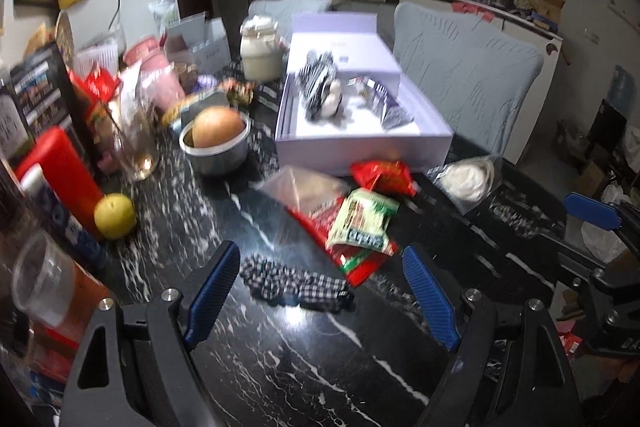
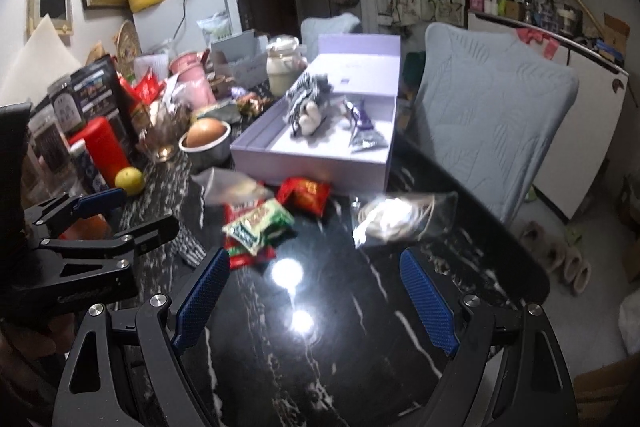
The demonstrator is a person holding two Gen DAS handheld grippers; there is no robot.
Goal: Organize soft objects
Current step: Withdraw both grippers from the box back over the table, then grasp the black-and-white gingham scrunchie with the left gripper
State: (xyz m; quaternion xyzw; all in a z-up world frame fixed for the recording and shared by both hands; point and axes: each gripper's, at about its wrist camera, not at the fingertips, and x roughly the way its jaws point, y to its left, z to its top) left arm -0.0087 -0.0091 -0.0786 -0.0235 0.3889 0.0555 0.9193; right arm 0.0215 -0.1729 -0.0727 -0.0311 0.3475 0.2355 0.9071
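A black-and-white checkered cloth (image 1: 294, 283) lies on the black marble table just ahead of my open left gripper (image 1: 320, 291), between its blue fingers. A clear bag with a white soft item (image 1: 468, 179) (image 2: 396, 219) lies ahead of my open, empty right gripper (image 2: 316, 291). An open lilac box (image 1: 360, 147) (image 2: 312, 163) further back holds a striped plush (image 1: 320, 87) (image 2: 308, 99) and a purple packet (image 2: 364, 135). Red and green snack packets (image 1: 360, 223) (image 2: 260, 223) lie between box and grippers.
The left side is crowded: a metal bowl with an onion (image 1: 218, 143), a lemon (image 1: 115, 215), a red bottle (image 1: 64, 171), a glass (image 1: 136, 147), and a plastic cup (image 1: 40, 279). A blue padded chair (image 2: 492, 115) stands at the table's right edge.
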